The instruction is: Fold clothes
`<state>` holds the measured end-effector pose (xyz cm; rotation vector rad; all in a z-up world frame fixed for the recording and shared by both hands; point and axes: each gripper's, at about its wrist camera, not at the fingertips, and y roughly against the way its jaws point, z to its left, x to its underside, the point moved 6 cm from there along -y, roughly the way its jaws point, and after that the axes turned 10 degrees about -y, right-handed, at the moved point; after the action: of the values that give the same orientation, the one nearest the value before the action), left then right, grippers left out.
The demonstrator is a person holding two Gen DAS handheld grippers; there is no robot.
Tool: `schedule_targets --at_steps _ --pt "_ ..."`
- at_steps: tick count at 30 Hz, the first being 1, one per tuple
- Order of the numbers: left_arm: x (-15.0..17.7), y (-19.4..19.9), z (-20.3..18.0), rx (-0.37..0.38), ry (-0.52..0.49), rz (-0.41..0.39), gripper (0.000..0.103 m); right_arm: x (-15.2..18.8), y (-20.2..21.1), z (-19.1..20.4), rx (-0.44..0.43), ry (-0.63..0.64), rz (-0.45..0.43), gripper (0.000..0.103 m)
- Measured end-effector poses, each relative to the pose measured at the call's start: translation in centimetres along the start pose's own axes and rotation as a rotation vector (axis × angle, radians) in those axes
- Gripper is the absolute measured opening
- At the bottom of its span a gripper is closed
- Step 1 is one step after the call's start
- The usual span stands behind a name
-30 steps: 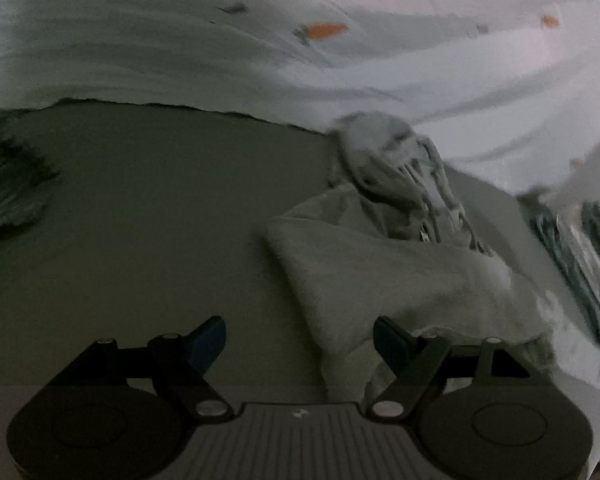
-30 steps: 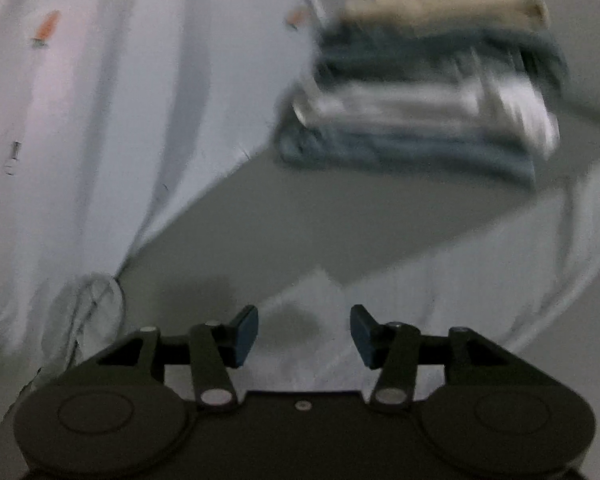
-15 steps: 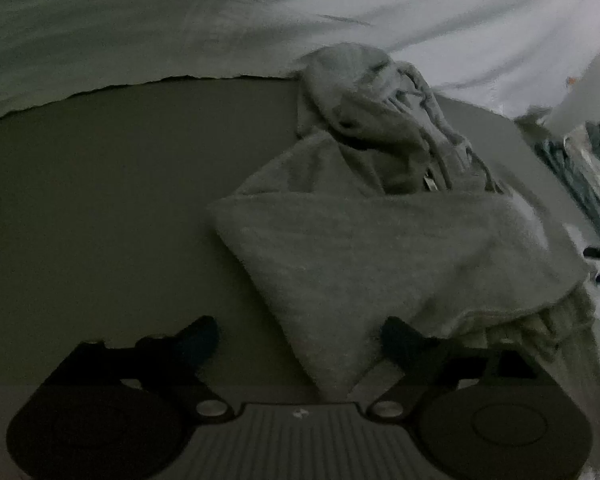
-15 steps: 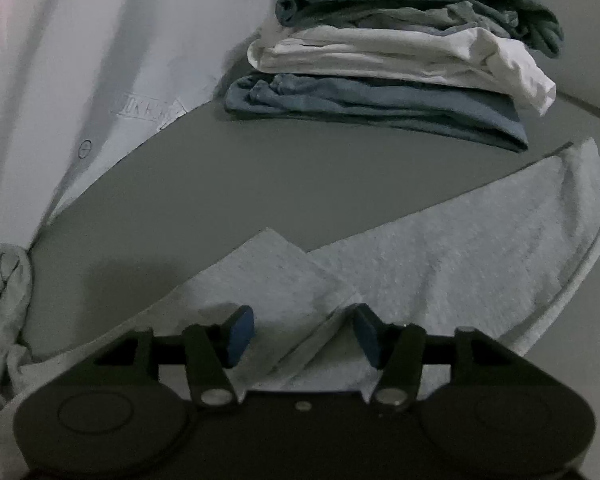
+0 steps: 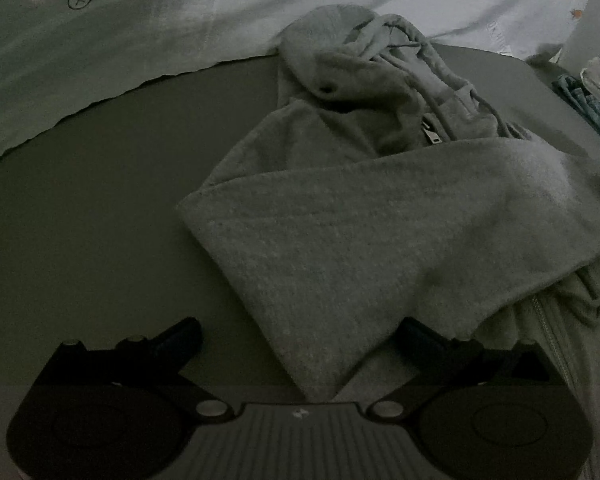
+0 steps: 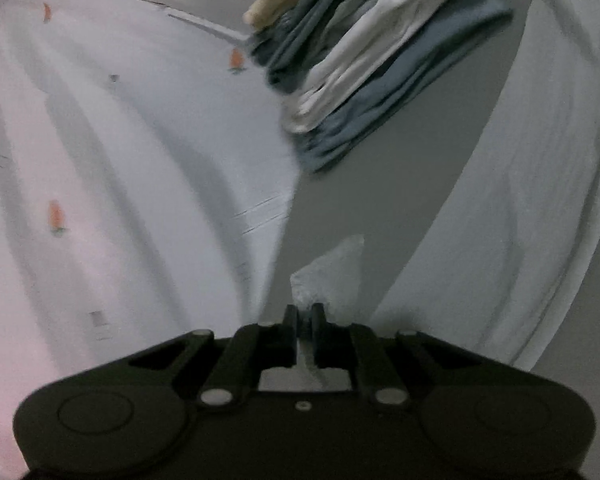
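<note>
A grey zip hoodie lies on the grey surface, its hood bunched at the far end and a sleeve folded across the body. My left gripper is open, its fingers astride the near folded corner of the hoodie. In the right wrist view my right gripper is shut on a corner of the grey hoodie fabric, lifted and tilted. More of the hoodie stretches along the right.
A stack of folded clothes, blue, white and beige, sits on the grey surface beyond the right gripper. A white sheet with small orange prints covers the left and also lies behind the hoodie in the left wrist view.
My right gripper closed on the hoodie's corner and lifted and tilted it. My left gripper moved in closer over the hoodie's near corner and stays open.
</note>
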<state>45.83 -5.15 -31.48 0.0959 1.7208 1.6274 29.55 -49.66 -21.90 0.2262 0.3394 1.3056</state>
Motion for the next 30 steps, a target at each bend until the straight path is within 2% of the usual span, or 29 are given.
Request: schedule_targets --at_steps 5,9,14,20,27,30 --pt "-0.3 0.0 -0.1 0.0 0.015 0.052 0.103 4.2 1.1 0.8 -0.147 -0.147 0.125 0.007" --pt "0.2 0.3 -0.2 0.012 0.02 0.09 0.103 7.8 0.5 0.6 -0.195 -0.263 0.238 0.007" --pt "1.4 1.0 -0.2 0.005 0.027 0.082 0.103 13.1 -0.7 0.2 -0.173 -0.317 0.397 0.007" --pt "2.0 1.3 -0.2 -0.008 0.034 0.044 0.103 18.6 -2.1 0.6 -0.114 -0.266 0.543 0.007" --pt "2.2 1.3 -0.2 -0.01 0.036 0.028 0.103 22.4 -4.1 1.8 -0.071 -0.17 0.641 0.007" --pt "2.3 1.4 -0.1 -0.009 0.036 0.021 0.103 24.2 -4.5 0.8 -0.001 -0.116 0.677 0.01"
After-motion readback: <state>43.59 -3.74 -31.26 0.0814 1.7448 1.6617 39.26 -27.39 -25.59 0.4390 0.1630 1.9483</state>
